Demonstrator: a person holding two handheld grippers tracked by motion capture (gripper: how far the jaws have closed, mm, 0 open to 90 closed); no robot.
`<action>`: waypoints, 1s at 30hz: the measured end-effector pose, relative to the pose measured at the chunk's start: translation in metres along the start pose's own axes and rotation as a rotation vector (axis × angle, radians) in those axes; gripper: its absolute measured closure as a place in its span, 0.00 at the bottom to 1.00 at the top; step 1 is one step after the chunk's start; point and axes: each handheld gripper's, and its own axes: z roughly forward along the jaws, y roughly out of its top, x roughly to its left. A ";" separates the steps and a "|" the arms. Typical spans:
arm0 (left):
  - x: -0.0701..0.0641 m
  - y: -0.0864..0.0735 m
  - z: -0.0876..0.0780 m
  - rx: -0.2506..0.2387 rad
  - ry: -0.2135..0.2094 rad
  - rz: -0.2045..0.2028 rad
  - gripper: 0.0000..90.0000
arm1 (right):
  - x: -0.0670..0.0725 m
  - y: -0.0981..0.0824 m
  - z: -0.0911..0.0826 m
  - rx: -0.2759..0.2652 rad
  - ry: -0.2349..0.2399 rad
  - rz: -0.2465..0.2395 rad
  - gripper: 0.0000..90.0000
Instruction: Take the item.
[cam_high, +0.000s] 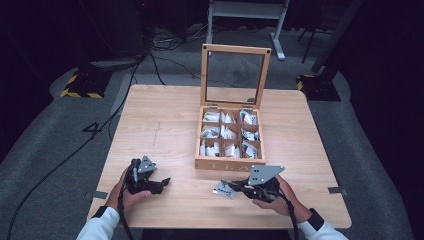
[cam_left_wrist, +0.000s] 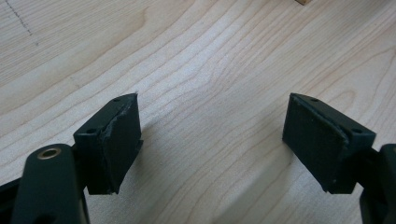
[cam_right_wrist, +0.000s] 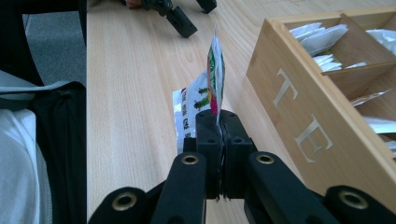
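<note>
A foil tea sachet (cam_high: 222, 189) with red and green print is pinched between the jaws of my right gripper (cam_high: 234, 186), which is shut on it just in front of the wooden tea box (cam_high: 230, 163). In the right gripper view the sachet (cam_right_wrist: 215, 70) stands edge-on above the closed jaws of that gripper (cam_right_wrist: 219, 122), low over the table, and a white part of it bends out to the left. My left gripper (cam_high: 161, 185) rests at the front left of the table. Its jaws (cam_left_wrist: 210, 140) stand open with only bare wood between them.
The tea box (cam_right_wrist: 299, 116) has its glass lid (cam_high: 235, 48) propped upright, and its compartments hold several white sachets. The wooden table (cam_high: 165, 115) stretches to the left of the box. The left gripper (cam_right_wrist: 180, 21) lies farther off in the right gripper view. Cables run over the floor behind.
</note>
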 end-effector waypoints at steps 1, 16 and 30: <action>0.000 0.000 0.000 0.001 0.000 0.000 0.22 | 0.000 -0.001 0.001 0.004 0.002 -0.002 0.98; 0.000 0.000 0.000 0.001 0.001 0.004 0.22 | 0.001 -0.014 0.017 0.112 0.057 0.018 0.97; 0.000 0.000 0.000 0.001 0.000 0.003 0.22 | -0.007 -0.027 0.022 0.163 -0.016 0.049 0.79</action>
